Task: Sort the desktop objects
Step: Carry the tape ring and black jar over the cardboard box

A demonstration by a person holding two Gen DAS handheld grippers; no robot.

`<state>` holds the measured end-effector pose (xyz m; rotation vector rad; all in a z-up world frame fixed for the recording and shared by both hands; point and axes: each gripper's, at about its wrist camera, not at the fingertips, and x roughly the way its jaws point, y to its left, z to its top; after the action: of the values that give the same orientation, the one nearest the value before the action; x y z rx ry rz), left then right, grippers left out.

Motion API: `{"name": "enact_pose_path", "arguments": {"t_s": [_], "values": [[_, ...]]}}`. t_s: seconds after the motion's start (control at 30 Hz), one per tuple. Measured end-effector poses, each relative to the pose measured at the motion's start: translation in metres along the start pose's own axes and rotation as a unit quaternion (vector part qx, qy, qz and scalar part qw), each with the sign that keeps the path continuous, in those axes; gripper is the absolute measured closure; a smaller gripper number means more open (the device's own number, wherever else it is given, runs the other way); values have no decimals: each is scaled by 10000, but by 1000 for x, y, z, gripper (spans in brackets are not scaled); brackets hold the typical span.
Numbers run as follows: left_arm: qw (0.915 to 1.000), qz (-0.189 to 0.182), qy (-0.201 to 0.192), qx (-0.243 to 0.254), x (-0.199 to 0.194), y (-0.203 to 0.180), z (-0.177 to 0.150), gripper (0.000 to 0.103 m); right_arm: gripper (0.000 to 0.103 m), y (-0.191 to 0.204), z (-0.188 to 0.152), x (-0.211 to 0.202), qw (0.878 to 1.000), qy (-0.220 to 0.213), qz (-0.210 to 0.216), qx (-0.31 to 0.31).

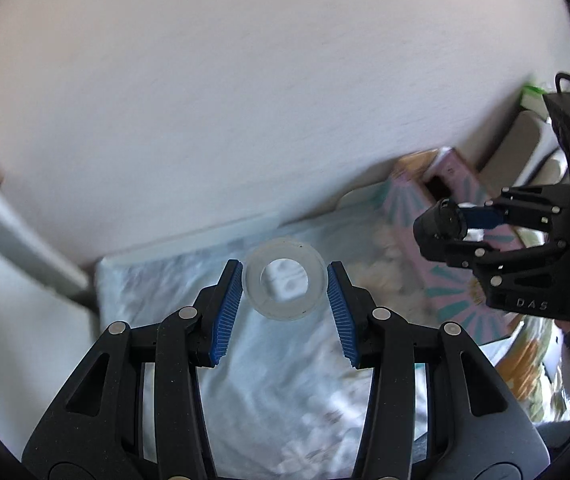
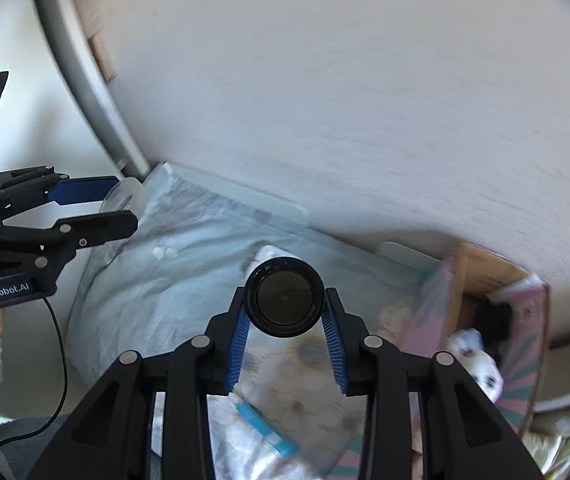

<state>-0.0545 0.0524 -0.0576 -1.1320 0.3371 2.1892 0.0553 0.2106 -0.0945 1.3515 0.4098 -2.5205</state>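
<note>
Currently, the clear ring-shaped cup [image 1: 284, 277] is gripped in the left gripper [image 1: 284, 304], the black-capped cylinder [image 2: 284, 297] in the right gripper [image 2: 284, 340]. Both axes point forward along the fingers. The pink patterned box [image 2: 501, 320] lies nearer the right gripper, right of the cylinder.

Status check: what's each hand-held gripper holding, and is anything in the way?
Left hand-held gripper shut on clear ring-shaped roll. Right hand-held gripper shut on black cylinder. Both held above the pale cloth. Open patterned box right; nothing in between.
</note>
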Motion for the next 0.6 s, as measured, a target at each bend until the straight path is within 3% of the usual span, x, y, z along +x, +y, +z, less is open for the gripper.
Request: {"name": "enact_pose_path", "arguments": {"t_s": [0.33, 0.6], "values": [[9932, -781, 5, 868, 30, -100, 59, 63, 70, -71, -43, -49, 9960, 19, -566, 693], [9795, -1311, 409, 1474, 76, -196, 62, 63, 70, -123, -98, -64, 9873, 288, -905, 1270]]}}
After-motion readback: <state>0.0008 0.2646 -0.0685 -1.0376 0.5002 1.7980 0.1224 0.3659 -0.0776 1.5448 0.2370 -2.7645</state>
